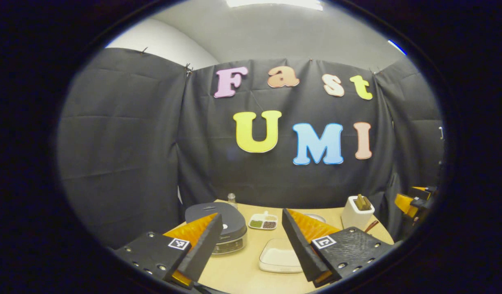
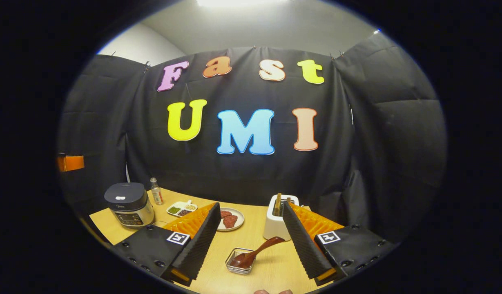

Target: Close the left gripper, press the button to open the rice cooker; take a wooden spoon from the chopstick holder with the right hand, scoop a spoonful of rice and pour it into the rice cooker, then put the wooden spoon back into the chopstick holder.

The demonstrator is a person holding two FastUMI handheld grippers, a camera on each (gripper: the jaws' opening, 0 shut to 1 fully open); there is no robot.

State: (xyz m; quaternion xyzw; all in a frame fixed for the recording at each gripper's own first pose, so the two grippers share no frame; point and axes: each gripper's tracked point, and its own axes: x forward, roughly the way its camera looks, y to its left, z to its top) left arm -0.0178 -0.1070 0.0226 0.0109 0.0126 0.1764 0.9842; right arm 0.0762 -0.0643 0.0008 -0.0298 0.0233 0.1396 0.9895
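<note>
We judge nothing done: cooker (image 2: pixel 129 204) lid down on counter (image 2: pixel 271 265), spoon (image 2: pixel 257 251) lying in mesh basket (image 2: pixel 239 261) beside holder (image 2: pixel 277 222); left gripper (image 1: pixel 251 245), right gripper (image 2: pixel 251 241) jaws both spread, empty

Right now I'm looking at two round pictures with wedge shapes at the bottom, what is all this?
Each picture comes from a camera riding on a hand-held claw; a person holds one in each hand. The wedges are that claw's own two fingers. Both the left claw and the right claw are open and hold nothing.

On the wooden table stand a closed rice cooker, a small bottle, a divided dish of beans, a plate, a white chopstick holder, and a wooden spoon resting in a small wire basket. The left gripper view also shows a clear tray of rice.
</note>
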